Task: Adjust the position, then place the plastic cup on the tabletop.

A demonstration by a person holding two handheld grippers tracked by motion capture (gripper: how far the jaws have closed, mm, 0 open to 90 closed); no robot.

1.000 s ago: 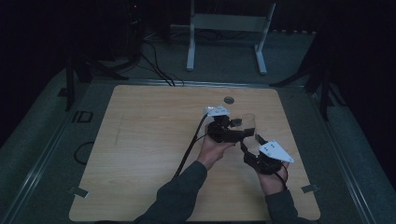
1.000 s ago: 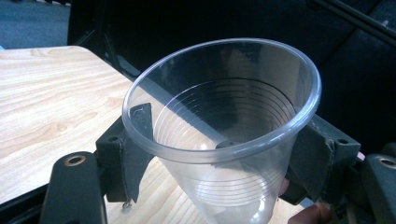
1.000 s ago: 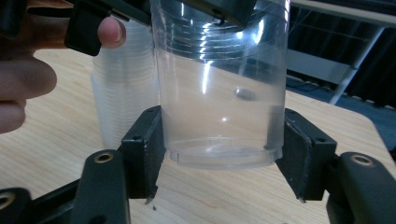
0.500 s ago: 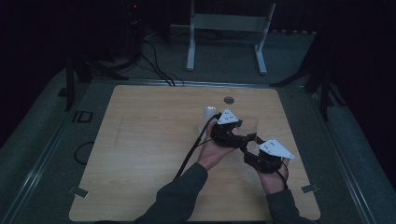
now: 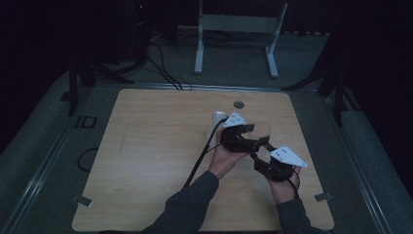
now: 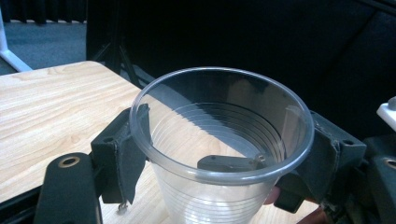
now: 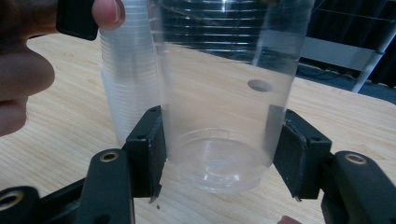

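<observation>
A clear plastic cup [image 6: 219, 196] is held upright just above the wooden table [image 5: 146, 146]. My left gripper [image 6: 224, 154] is shut on it just under the rim, one jaw on each side. The cup's base [image 7: 217, 163] sits between the jaws of my right gripper [image 7: 217, 149], whose pads press both walls. In the high view the left gripper [image 5: 247, 136] and right gripper [image 5: 263, 153] meet at the cup [image 5: 260, 129], right of the table's middle. A stack of clear cups [image 7: 126, 98] stands on the table just behind.
The stack of cups [image 5: 217, 117] stands left of the grippers. A round dark hole [image 5: 238, 104] lies in the table near its far edge. Beyond the table a white metal frame [image 5: 236, 29] stands on the floor. Cables [image 5: 197, 161] trail back across the table.
My left gripper has carried the cup rightward, away from the stack. The right gripper has come up to it, and its jaws now sit around the cup's base.
</observation>
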